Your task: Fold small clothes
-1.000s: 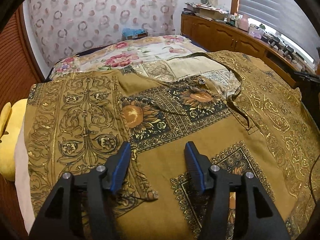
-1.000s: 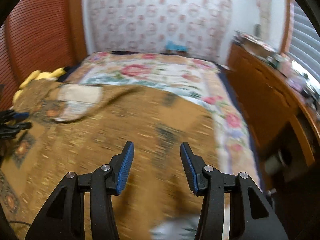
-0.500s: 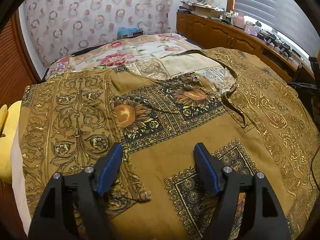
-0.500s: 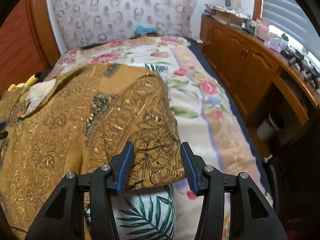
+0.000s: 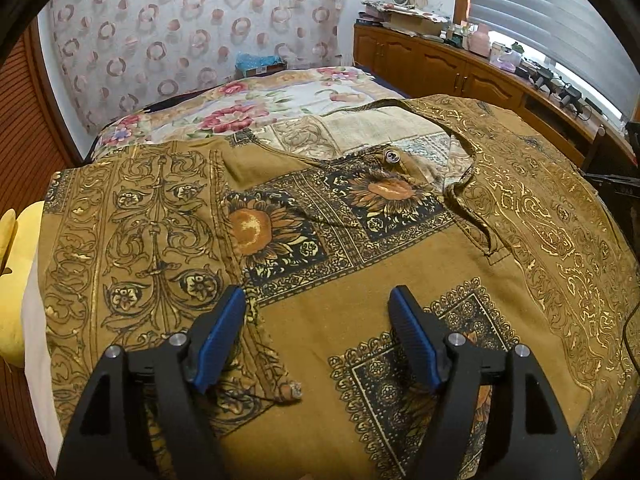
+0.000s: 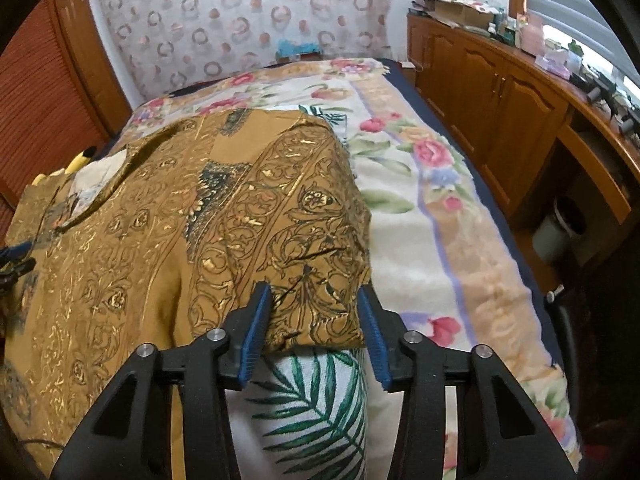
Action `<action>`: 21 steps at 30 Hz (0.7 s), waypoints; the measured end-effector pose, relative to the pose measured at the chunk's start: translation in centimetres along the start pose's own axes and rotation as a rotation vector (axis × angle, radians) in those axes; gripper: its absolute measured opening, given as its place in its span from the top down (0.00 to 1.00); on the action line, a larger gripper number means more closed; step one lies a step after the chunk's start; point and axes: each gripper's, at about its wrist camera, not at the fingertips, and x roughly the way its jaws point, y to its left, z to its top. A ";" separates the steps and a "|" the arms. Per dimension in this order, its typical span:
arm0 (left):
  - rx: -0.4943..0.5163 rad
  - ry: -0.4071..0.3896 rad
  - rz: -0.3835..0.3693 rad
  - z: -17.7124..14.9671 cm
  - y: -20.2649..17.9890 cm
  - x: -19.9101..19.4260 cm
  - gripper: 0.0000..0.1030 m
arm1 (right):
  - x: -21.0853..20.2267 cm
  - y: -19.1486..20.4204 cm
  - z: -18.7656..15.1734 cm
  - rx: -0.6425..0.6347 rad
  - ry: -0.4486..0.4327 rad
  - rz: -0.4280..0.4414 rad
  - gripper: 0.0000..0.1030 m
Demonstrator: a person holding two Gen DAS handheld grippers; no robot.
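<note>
Ochre printed shirt [image 5: 360, 272] spread across the bed [image 6: 420, 208]. Left gripper [image 5: 316, 332] wide open over it, gripping nothing. Right gripper [image 6: 316, 320], jaws just been closing, straddles the sleeve edge [image 6: 320, 264], not yet pinching.

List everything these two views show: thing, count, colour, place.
Shirt: one, mustard with gold and black print, spread on the bed.
Button: one, silver, at the shirt's neck.
Blanket: one, cream floral, beneath the shirt.
Palm-leaf cloth: one, white and green, under the shirt's sleeve.
Yellow cushion: one, bed's left edge.
Cabinets: wooden, along the right wall.
Left tool: black, blue pads, open above the shirt.
Right tool: open, jaws closing around the sleeve.
</note>
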 end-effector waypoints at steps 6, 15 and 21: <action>0.001 0.000 0.000 0.0 0.0 0.0 0.27 | -0.7 0.6 0.1 -0.057 -0.023 -0.059 0.94; -0.001 -0.015 -0.003 0.0 0.3 -0.8 0.27 | -3.0 4.8 2.8 -0.176 -0.127 -0.003 0.97; -0.054 -0.101 -0.005 0.1 0.9 -3.4 0.27 | -3.1 10.1 4.0 -0.258 -0.159 0.109 0.97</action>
